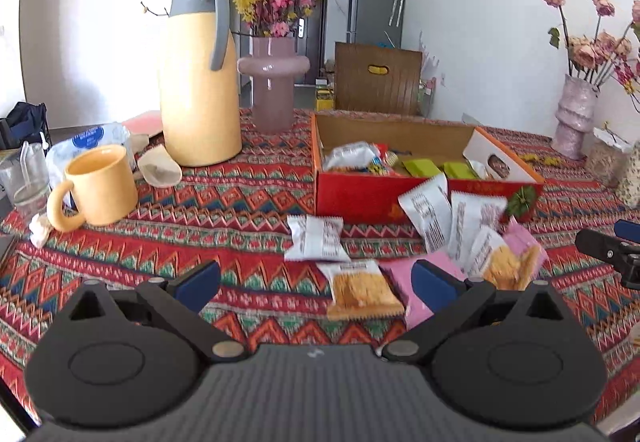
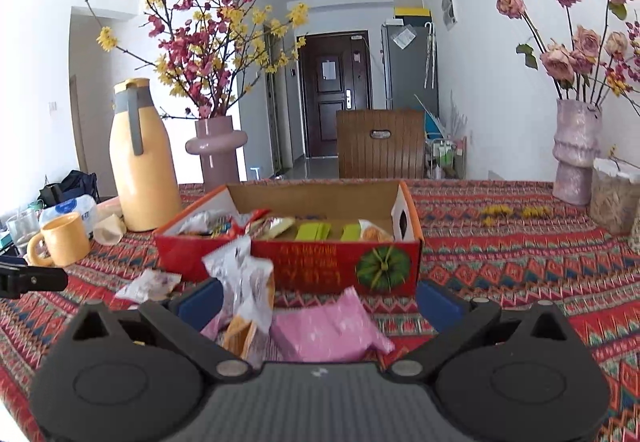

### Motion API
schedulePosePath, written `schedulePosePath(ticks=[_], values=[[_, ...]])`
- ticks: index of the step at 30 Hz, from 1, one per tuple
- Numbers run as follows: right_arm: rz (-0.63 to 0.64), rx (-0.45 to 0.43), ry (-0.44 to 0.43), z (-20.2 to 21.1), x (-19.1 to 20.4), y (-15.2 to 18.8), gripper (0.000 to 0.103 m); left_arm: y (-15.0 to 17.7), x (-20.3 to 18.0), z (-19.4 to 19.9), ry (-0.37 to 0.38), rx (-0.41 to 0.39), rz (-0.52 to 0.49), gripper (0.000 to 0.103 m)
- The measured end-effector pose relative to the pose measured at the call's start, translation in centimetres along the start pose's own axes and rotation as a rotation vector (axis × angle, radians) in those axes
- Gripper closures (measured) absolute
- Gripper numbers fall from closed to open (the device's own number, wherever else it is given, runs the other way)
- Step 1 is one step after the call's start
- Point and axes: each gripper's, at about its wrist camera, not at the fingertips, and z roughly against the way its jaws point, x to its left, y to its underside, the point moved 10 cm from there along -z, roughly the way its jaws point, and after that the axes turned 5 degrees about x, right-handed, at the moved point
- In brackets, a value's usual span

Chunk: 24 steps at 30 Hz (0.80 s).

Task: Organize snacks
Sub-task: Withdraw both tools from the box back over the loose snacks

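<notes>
A red cardboard box [image 1: 360, 198] stands open on the patterned tablecloth and holds several snack packets, some green. In front of it lie loose packets: a white one [image 1: 316, 238], a cracker packet [image 1: 362, 290], a pink one [image 1: 412, 294] and a leaning pile of white ones [image 1: 452, 218]. My left gripper [image 1: 316, 282] is open just above the cloth, with the cracker packet between its fingers, untouched. My right gripper [image 2: 320, 302] is open too, over a pink packet [image 2: 332, 326] and an upright white packet [image 2: 248, 282] beside its left finger. The red box [image 2: 320, 262] is right behind.
A yellow thermos jug [image 1: 198, 82], a yellow mug [image 1: 100, 186], a glass [image 1: 28, 178] and a pink vase of flowers [image 1: 272, 82] stand at the left. Another vase [image 2: 576, 150] and a jar [image 2: 612, 198] stand at the right. A wooden chair back [image 2: 380, 146] rises behind the table.
</notes>
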Motion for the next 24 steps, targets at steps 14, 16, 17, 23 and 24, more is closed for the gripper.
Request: schedulePosePath(ticks=[14,16,17,23,24], values=[[-0.019,0.060,0.004,2.2,-0.2,4.0,0.000,3.9,-1.1,0.4,0.032,0.052,-0.054,0.000],[-0.022,0.068,0.002,2.0,-0.2,4.3,0.000,4.3,-1.2,0.1,0.042,0.062,-0.050,0.000],[-0.023,0.070,0.001,1.9,-0.2,4.5,0.000,4.5,-1.3,0.0,0.049,0.066,-0.051,0.000],[-0.033,0.081,0.010,1.9,-0.5,5.2,0.000,5.9,-3.3,-0.3,0.093,0.090,-0.146,0.000],[-0.038,0.080,0.010,2.0,-0.7,5.3,0.000,6.1,-3.6,-0.4,0.096,0.096,-0.163,0.000]])
